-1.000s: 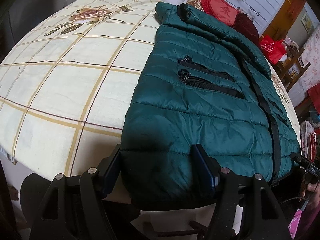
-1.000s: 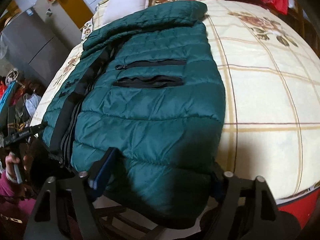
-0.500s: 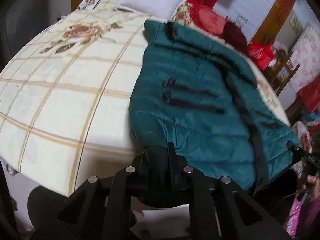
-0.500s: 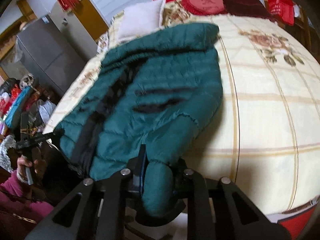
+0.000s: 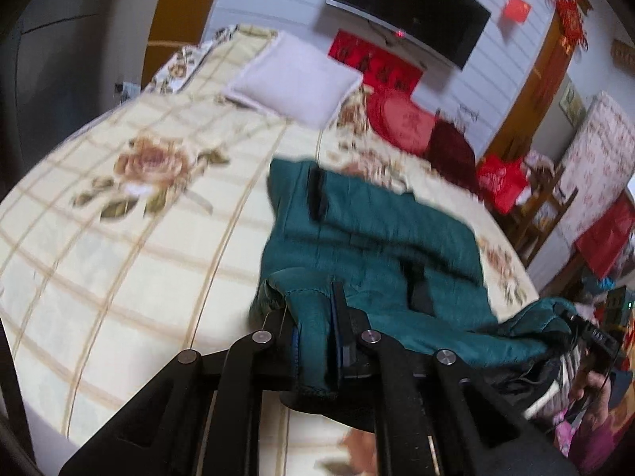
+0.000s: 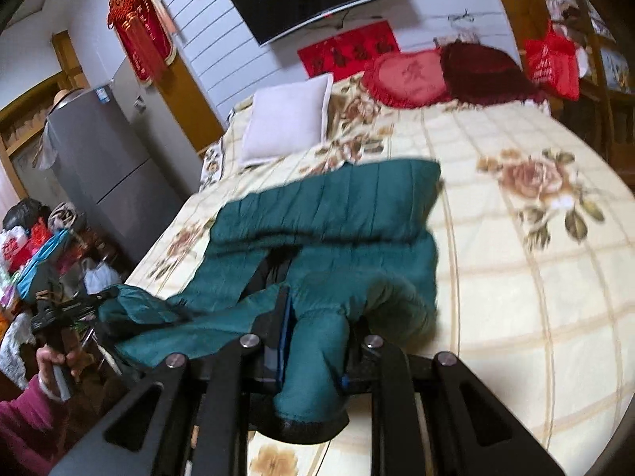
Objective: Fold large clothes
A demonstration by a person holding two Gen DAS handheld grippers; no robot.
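Green padded jacket [image 5: 369, 238] is lying on the bed [image 5: 131, 246], collar end toward the pillow [image 5: 295, 79] at the head edge, hem end hanging up off the foot edge. Both bottom corners are being gripped. Left hand-held gripper [image 5: 315, 341] is clamping tight on one hem corner, fabric bunching between the pads; right hand-held gripper [image 6: 313, 351] is pinching the other hem corner the same way, jaws nearly closed on cloth. Jaws on both have just been closing, with jacket between them.

Judging the step: hem is being lifted to fold the lower half up over the chest toward the collar. Frames are blurring, so zip and pocket detail is unclear.

Doing it well, probably:
- keeping both corners level so the hem is staying straight, not sagging in the middle
- carrying both grippers toward the head edge together, same pace
- laying hem on the collar line, edges matching
- not dragging the whole jacket along the bedspread
- releasing only once fabric is resting flat; slick padded cloth is likely slipping and puffing back.
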